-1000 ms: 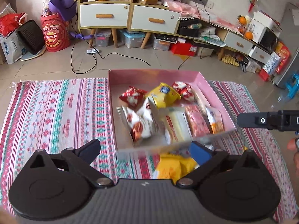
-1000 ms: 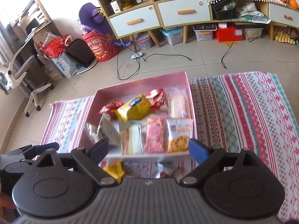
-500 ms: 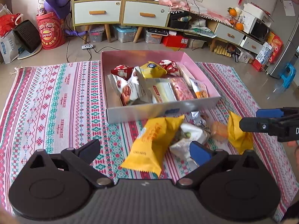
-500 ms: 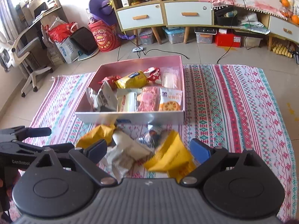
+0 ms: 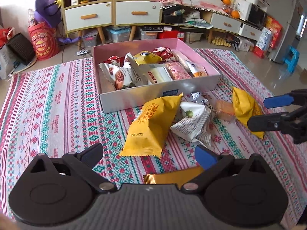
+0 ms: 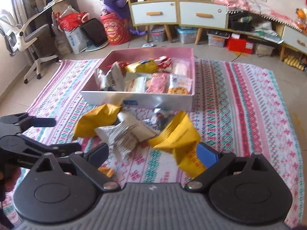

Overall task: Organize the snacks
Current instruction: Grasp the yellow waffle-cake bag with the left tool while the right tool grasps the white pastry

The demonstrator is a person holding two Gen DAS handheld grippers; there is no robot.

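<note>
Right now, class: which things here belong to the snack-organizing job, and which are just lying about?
Belongs to the job:
pink box
large yellow packet
white packet
smaller yellow packet
gold bar

Just lying about:
red bucket
blue stool
office chair

Each camera sits on a claw and looks forward and down along its two fingers.

The left wrist camera looks over the left claw point(image 5: 148, 154) at the striped cloth point(image 5: 57, 103), from close up. The right claw point(image 5: 266, 113) pokes in at its right edge.

The right wrist camera looks over the right claw point(image 6: 152, 152) the same way, and the left claw point(image 6: 51, 134) shows at its left edge.

Both views share the pink box point(image 5: 153, 97) point(image 6: 138, 98), the loose snack packs point(image 5: 151, 126) point(image 6: 122, 134) in front of it, and the drawers point(image 5: 113, 15) point(image 6: 178, 12) far behind.
</note>
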